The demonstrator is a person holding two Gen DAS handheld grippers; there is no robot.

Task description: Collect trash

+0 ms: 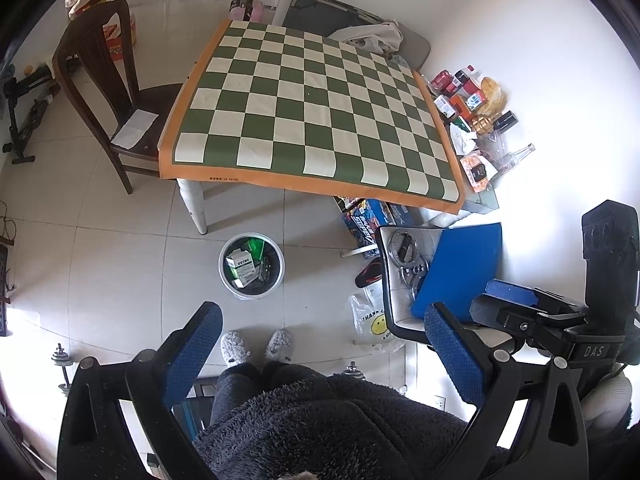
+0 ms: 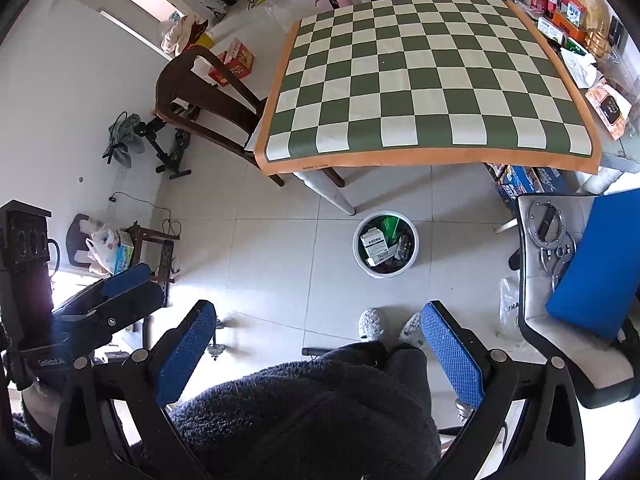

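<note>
Left tool and right tool are held spread and empty above the floor. Trash is seen in the bin at frame centre; the checkered counter appears bare. Judged: collection near complete; next, leftover litter to be located.

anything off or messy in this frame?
Nothing spilled or damaged. The checkered tablecloth is bare, while boxes, bottles and wrappers crowd the table's right edge beyond it. The white bin stands upright on the floor, already holding boxes. Left gripper and right gripper are open, empty.
</note>
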